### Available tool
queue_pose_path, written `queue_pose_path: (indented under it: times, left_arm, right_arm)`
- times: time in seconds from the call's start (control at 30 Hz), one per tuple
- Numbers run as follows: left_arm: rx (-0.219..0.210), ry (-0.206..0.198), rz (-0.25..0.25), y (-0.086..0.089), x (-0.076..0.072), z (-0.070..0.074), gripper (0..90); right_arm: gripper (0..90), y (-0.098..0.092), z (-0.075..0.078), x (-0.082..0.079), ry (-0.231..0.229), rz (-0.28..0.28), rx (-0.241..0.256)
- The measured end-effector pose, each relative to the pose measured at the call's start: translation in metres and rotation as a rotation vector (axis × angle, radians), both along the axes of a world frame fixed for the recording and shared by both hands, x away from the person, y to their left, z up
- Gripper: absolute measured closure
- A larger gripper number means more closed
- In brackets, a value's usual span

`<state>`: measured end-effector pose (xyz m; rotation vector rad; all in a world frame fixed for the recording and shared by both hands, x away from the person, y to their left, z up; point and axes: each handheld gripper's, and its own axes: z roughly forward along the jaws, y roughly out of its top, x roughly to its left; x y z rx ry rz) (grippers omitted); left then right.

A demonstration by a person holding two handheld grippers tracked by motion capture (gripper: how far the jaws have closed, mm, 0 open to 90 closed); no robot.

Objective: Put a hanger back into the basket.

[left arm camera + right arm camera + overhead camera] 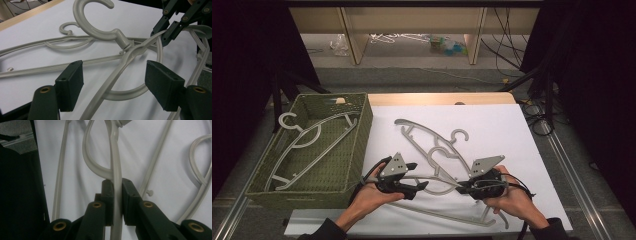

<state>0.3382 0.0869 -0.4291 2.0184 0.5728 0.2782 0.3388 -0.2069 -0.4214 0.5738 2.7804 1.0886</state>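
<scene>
Right gripper (115, 202) clamped on a grey hanger (115, 170) at the white mat (492, 130), near edge. Left gripper (113, 82) spread wide astride the same hanger's arm, not touching. Two hangers overlapping on the mat; one more hanger (307, 145) lying in the green woven basket (362, 145). Both hands low, grippers angled inward.

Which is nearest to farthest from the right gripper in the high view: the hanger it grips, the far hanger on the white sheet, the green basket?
1. Gripped hanger, clamped in the right gripper, front of the sheet.
2. Far hanger, mid-sheet, just beyond.
3. Green basket, off the sheet's left edge, one hanger inside.
</scene>
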Motion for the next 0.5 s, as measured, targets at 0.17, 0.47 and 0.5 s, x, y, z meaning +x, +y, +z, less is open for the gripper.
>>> queue_pose_path:
  times: [0.17, 0.47, 0.5]
  left_arm:
    - [0.019, 0.007, -0.012, -0.005, 0.002, -0.001, 31.3]
    - [0.074, 0.038, -0.080, -0.014, 0.006, -0.005, 45.8]
    - [0.075, 0.040, -0.085, -0.016, 0.006, -0.005, 48.3]
  right_arm:
    - [82.1, 0.001, 0.001, -0.001, 0.001, 0.007, 0.002]
    - [82.1, 0.003, 0.001, -0.002, -0.008, 0.032, 0.000]
    - [82.1, 0.003, 0.002, -0.002, -0.008, 0.034, 0.002]
